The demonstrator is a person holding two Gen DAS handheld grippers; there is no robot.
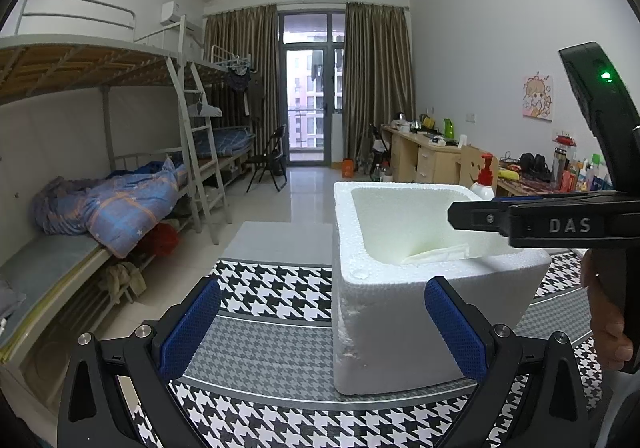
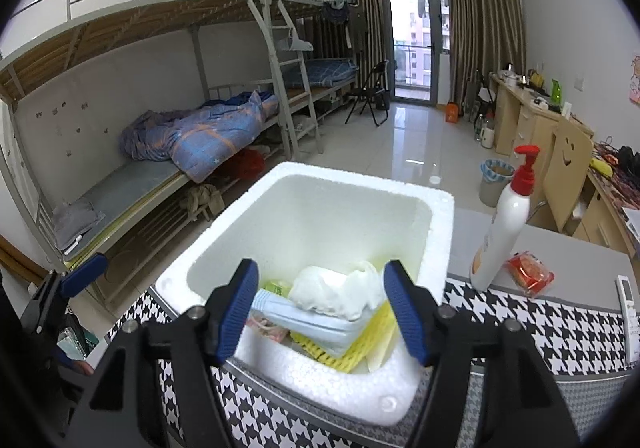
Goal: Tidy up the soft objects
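Note:
A white foam box (image 2: 432, 232) stands on the houndstooth table cloth (image 2: 560, 324); it also shows in the left wrist view (image 1: 384, 328). Inside lie a crumpled white cloth (image 2: 336, 290), a light blue folded face mask (image 2: 296, 318), a yellow foam net (image 2: 360, 348) and a pink item (image 2: 266, 328). My right gripper (image 2: 326, 312) is open and empty, hovering over the box's near rim. It also shows in the left wrist view (image 1: 480, 218) over the box. My left gripper (image 1: 322, 328) is open and empty, low beside the box's left side.
A white pump bottle with a red top (image 2: 504, 224) stands right of the box, with a red wrapped packet (image 2: 530, 274) and a white remote (image 2: 628, 308) beyond. Bunk beds (image 2: 160, 152) line the left wall; desks (image 2: 528, 120) line the right.

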